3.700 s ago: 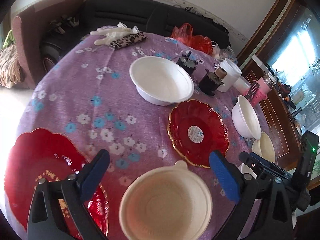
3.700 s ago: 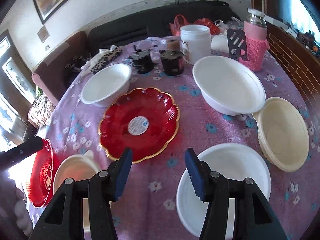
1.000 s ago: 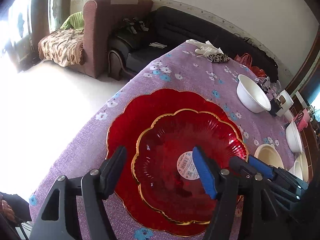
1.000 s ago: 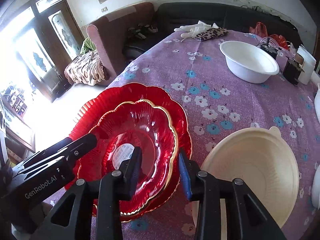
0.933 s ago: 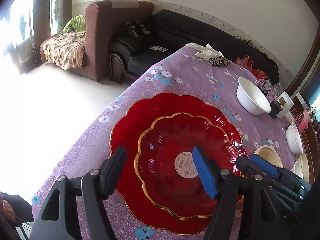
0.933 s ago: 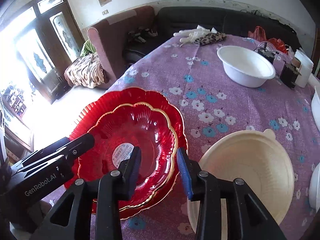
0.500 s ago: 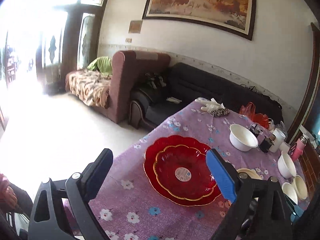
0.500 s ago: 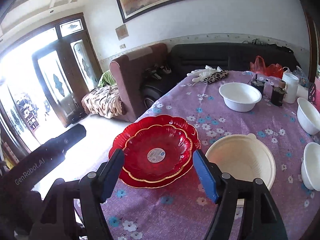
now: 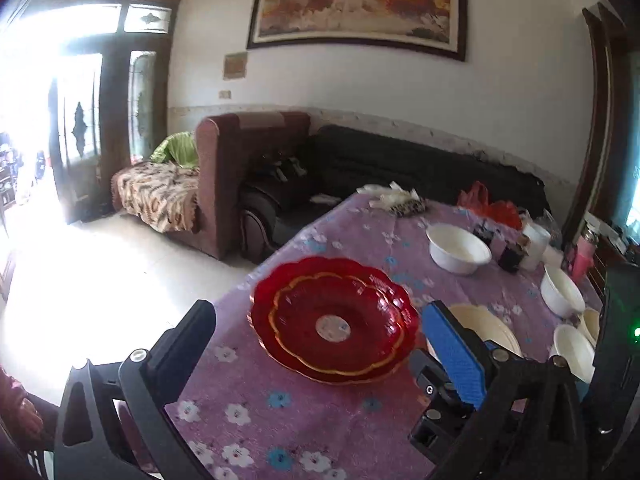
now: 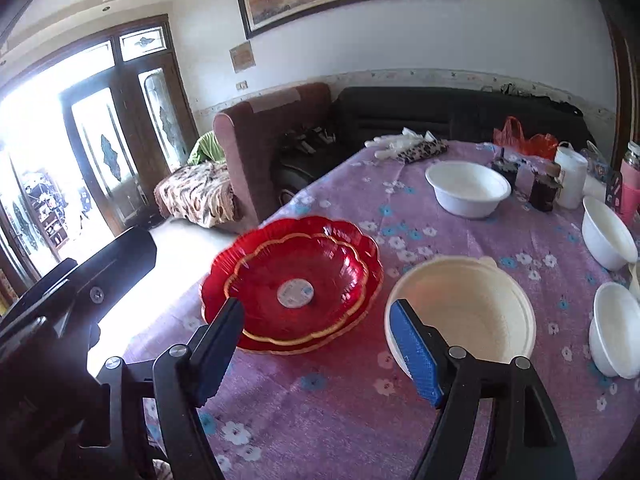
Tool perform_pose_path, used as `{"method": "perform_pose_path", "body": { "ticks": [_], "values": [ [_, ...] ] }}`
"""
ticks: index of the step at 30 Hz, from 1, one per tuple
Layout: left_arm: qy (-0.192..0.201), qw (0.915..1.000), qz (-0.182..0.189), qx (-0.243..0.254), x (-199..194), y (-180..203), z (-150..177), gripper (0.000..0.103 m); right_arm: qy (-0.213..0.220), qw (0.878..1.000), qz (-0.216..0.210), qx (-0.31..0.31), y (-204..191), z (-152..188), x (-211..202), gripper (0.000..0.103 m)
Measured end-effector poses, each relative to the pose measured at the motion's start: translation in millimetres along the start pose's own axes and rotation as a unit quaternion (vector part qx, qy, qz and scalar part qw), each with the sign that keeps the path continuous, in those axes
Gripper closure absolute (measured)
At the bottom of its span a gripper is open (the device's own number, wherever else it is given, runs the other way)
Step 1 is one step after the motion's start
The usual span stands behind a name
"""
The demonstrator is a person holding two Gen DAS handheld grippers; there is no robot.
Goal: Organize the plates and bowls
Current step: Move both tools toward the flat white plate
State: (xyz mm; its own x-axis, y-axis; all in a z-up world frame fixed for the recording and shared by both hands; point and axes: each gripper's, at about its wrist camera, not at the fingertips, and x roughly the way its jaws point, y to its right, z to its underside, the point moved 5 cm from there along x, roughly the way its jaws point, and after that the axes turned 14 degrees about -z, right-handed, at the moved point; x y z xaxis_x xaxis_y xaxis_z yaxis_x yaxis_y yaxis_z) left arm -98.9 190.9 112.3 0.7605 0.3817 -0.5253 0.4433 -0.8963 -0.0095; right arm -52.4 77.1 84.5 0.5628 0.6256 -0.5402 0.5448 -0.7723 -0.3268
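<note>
**Both claws spread, nothing held**

The purple flowered worktop (image 10: 460,240) carries everything. Near its edge a small red plate (image 10: 296,280) sits nested in a large red plate (image 10: 360,240); a cream bowl (image 10: 460,312) stands just beside them. The left claw (image 9: 316,344) is opening wide and the right claw (image 10: 316,340) is opening too — both tilted down above the worktop, gripping nothing. Farther off stand three white bowls (image 10: 468,192) — well apart.
</note>
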Motion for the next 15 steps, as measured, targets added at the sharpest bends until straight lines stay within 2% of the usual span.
{"method": "perform_pose_path", "body": {
  "ticks": [3, 5, 8, 11, 15],
  "values": [
    [-0.038, 0.9987, 0.027, 0.019, 13.0, 30.3, 2.9, 0.0, -0.002, 0.999, 0.028, 0.038, 41.3, 11.6, -14.4, 0.023],
    [-0.048, 0.9977, 0.035, 0.033, 20.2, 52.9, 0.2, 0.0, 0.013, 0.996, 0.059, 0.065, 72.3, 8.0, -35.3, 0.023],
    [-0.062, 0.9956, 0.047, 0.053, 30.4, 89.5, -5.0, 0.0, 0.033, 0.991, 0.111, 0.06, 109.7, -15.4, -64.6, 0.023],
    [-0.097, 0.9913, 0.069, 0.055, 35.9, 115.0, -3.2, 0.0, 0.05, 0.985, 0.157, 0.049, 137.5, -43.5, -90.8, 0.024],
    [-0.157, 0.9791, 0.119, 0.05, 30.8, 129.6, 13.4, 0.0, 0.073, 0.985, 0.137, 0.07, 154.4, -52.1, -117.6, 0.023]
  ]
}}
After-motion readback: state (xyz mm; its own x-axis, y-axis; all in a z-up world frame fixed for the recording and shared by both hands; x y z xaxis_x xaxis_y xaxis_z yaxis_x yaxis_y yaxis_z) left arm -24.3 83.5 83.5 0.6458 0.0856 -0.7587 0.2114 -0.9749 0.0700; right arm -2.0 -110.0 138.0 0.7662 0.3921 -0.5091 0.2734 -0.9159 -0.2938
